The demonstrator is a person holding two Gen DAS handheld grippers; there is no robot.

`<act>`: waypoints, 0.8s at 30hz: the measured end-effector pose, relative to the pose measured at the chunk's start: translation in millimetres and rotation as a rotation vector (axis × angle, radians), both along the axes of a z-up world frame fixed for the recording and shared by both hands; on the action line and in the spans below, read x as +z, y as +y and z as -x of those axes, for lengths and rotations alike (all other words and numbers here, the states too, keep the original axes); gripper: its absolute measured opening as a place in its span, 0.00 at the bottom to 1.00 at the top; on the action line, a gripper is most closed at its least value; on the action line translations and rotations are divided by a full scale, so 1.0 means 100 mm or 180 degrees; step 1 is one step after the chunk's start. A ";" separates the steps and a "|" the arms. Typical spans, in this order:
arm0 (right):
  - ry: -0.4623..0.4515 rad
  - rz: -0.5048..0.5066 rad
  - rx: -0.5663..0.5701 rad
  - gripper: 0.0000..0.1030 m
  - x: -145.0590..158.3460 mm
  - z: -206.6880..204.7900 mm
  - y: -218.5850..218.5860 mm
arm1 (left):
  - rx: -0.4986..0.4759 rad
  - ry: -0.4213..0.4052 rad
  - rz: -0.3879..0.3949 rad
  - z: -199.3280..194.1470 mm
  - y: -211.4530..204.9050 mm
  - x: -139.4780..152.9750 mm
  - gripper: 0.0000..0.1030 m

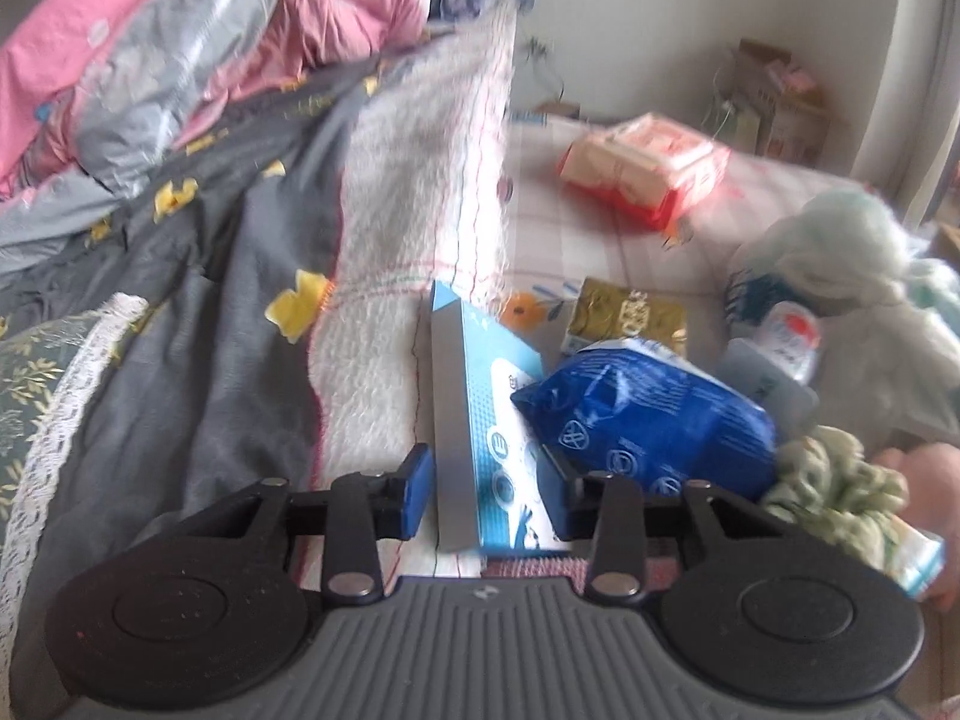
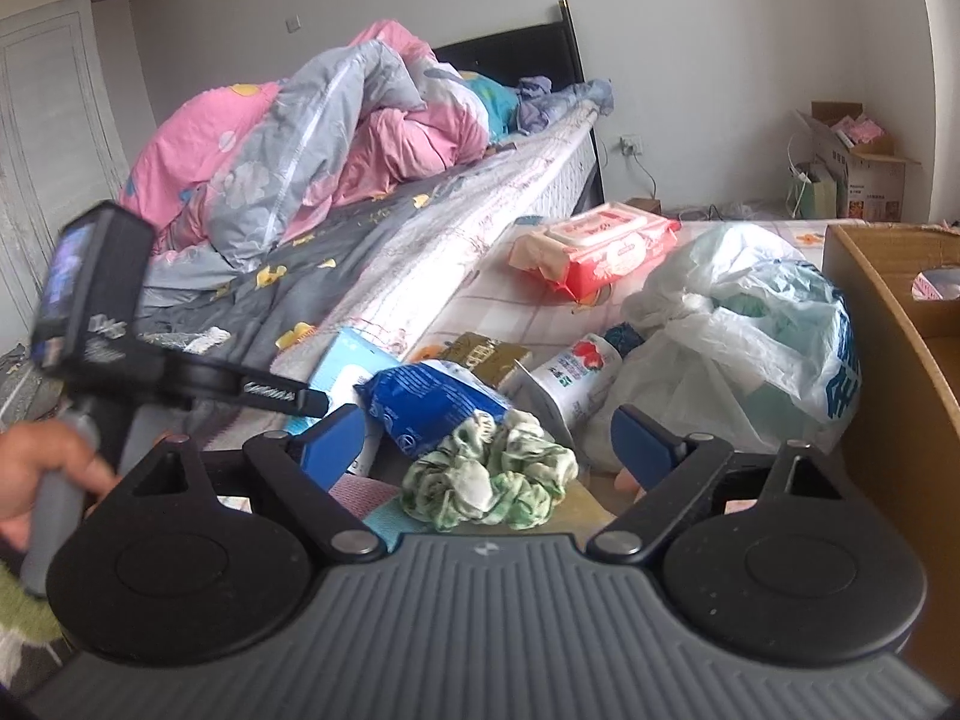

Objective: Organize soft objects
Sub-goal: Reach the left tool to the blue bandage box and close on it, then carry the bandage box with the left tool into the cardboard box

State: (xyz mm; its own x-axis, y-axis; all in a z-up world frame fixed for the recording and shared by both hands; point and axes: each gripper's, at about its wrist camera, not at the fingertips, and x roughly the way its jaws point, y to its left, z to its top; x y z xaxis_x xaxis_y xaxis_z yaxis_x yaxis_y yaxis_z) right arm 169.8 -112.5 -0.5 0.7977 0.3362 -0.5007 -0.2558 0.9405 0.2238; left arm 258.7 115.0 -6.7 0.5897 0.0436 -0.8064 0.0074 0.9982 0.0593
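A blue and white box (image 1: 480, 450) stands on edge beside the mattress, and my left gripper (image 1: 486, 489) has its blue pads against both sides of it. From the right wrist view the same gripper (image 2: 312, 402) reaches down onto that box (image 2: 345, 366). A green and white scrunchie (image 2: 486, 474) lies between the fingers of my right gripper (image 2: 489, 444), which stands open with neither pad touching it. The scrunchie (image 1: 834, 492) also shows at the lower right of the left wrist view. A crinkled blue wipes pack (image 1: 648, 414) leans on the box.
A red wipes pack (image 2: 600, 246), a gold box (image 2: 480, 354), a white tube (image 2: 576, 378) and a stuffed plastic bag (image 2: 750, 324) lie on the checked sheet. An open cardboard box (image 2: 888, 360) stands at right. Pink and grey bedding (image 2: 300, 162) is piled on the raised bed at left.
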 end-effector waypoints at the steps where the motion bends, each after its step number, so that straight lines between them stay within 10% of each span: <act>1: 0.0009 0.0000 -0.0006 0.87 -0.02 -0.02 -0.01 | 0.0023 0.0046 -0.0033 -0.04 0.00 -0.03 0.35; 16: 0.0077 -0.0169 0.0041 0.87 -0.09 -0.11 -0.11 | 0.0199 -0.0246 0.0135 0.15 0.08 0.34 0.22; 24: 0.0536 -0.1097 0.0488 0.78 -0.07 -0.51 0.04 | 0.0362 -0.0361 0.0316 0.61 0.36 0.40 0.22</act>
State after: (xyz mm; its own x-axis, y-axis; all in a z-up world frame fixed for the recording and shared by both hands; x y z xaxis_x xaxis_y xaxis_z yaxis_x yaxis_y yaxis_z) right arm 220.5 -108.3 -7.5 0.6419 0.6155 -0.4573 -0.3200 0.7570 0.5697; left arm 197.5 150.6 33.8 0.6729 0.0386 -0.7387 -0.1070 0.9932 -0.0455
